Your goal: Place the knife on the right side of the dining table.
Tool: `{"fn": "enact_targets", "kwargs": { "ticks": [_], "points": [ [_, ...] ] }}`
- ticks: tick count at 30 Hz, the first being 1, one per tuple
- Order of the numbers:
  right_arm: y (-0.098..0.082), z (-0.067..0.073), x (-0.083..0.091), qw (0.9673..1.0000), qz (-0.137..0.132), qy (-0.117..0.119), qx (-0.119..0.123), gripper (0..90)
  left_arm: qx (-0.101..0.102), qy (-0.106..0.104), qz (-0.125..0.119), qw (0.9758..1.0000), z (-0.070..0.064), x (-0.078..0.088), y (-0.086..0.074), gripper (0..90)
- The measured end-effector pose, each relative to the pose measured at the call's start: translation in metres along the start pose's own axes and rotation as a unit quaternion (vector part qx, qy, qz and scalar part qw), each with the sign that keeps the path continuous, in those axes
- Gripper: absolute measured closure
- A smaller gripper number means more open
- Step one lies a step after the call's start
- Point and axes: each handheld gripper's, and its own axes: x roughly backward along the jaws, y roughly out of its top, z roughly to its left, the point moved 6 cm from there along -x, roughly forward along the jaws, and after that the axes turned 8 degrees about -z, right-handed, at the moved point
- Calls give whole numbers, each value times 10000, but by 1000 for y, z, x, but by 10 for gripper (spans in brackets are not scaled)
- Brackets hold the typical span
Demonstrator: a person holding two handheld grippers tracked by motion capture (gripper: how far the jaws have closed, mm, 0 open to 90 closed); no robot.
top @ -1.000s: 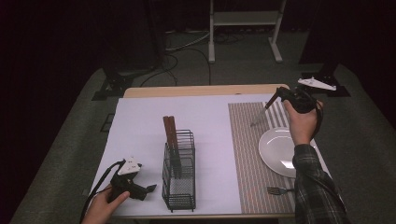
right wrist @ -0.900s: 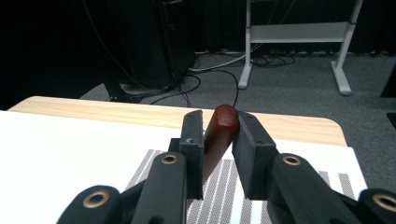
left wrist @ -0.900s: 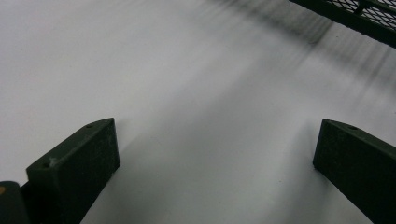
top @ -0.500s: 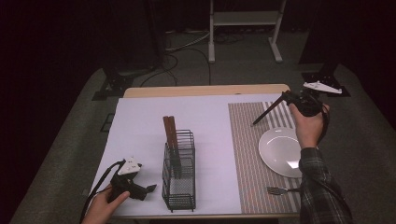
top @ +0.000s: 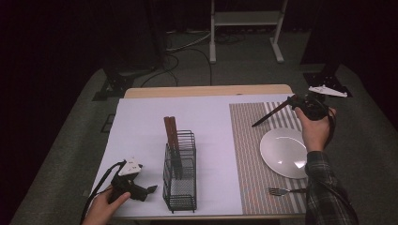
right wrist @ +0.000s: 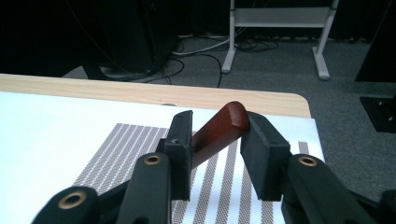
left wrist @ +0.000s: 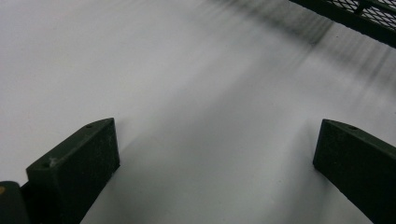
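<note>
At 7 o'clock, the left gripper (top: 151,189) rests on the white sheet, jaws wide apart, empty, beside the wire rack (top: 180,174). At 2 o'clock, above the striped mat (top: 248,140), the right gripper (right wrist: 215,154) clamps a knife (right wrist: 219,129) by its reddish-brown wooden handle; it is probably best carried level, blade low, toward the rack.

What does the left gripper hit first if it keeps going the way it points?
Probably the wire rack. The left gripper lies low on the white sheet, jaws open and pointing at the rack's near end; its own view shows bare sheet ahead, then the rack's base. Depth is unclear, so it might just clip the corner.
</note>
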Motion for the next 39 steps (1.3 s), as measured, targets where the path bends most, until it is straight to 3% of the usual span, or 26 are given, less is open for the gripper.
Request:
{"fn": "enact_targets", "kwargs": {
  "ticks": [22,39],
  "points": [
    [-26,-25,-2,9993,300,-224,-78,514,-2,0,1,10000,0,0,0,0],
    [-44,-39,-7,9979,468,-317,-305,454,-5,1,4,10000,0,0,0,0]
  ]
}}
